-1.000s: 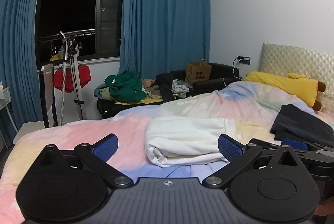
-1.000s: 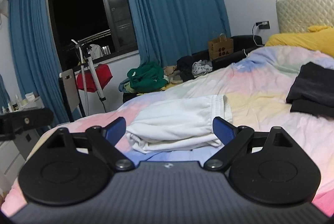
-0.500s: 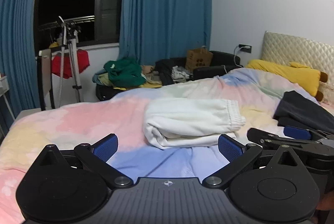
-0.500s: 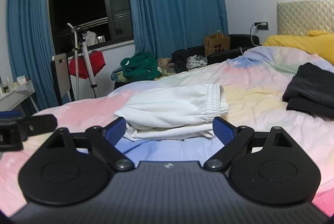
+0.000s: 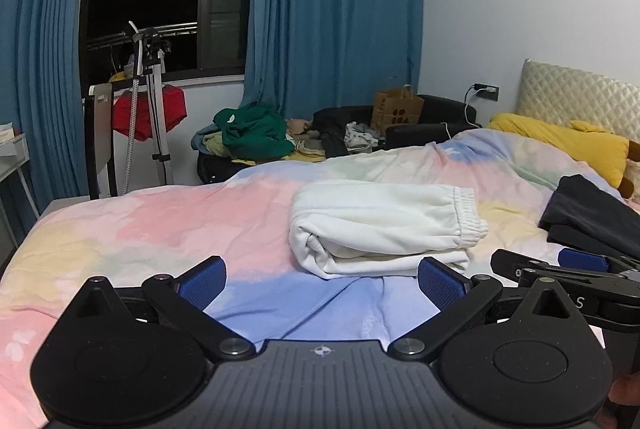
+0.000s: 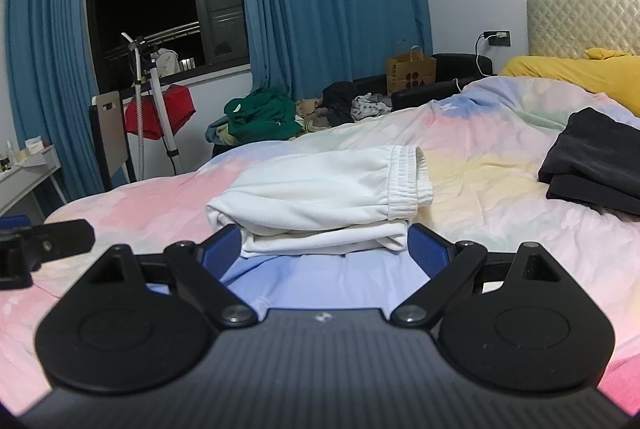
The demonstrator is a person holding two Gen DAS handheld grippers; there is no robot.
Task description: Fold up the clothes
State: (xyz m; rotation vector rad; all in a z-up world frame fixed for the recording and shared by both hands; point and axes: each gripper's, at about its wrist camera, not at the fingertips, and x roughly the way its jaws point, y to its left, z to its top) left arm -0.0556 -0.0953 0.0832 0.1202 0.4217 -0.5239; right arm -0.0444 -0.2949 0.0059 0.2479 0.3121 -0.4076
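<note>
A folded white garment [image 5: 384, 225] with an elastic waistband lies on the pastel bedspread [image 5: 200, 221]; it also shows in the right wrist view [image 6: 320, 197]. My left gripper [image 5: 322, 279] is open and empty, just short of the garment's near edge. My right gripper [image 6: 325, 247] is open and empty, its blue pads [image 6: 425, 249] on either side of the garment's near edge, close to it. The right gripper also shows at the right of the left wrist view [image 5: 568, 265].
A folded black garment [image 6: 596, 161] lies on the bed at the right. A yellow pillow [image 5: 568, 145] rests by the quilted headboard. A pile of clothes [image 5: 256, 133] sits on a dark sofa beyond the bed. A chair and a stand [image 5: 148, 101] are at the left.
Both grippers have come forward and lower toward the white garment. The right gripper's pads now flank its near edge. Both stay open.
</note>
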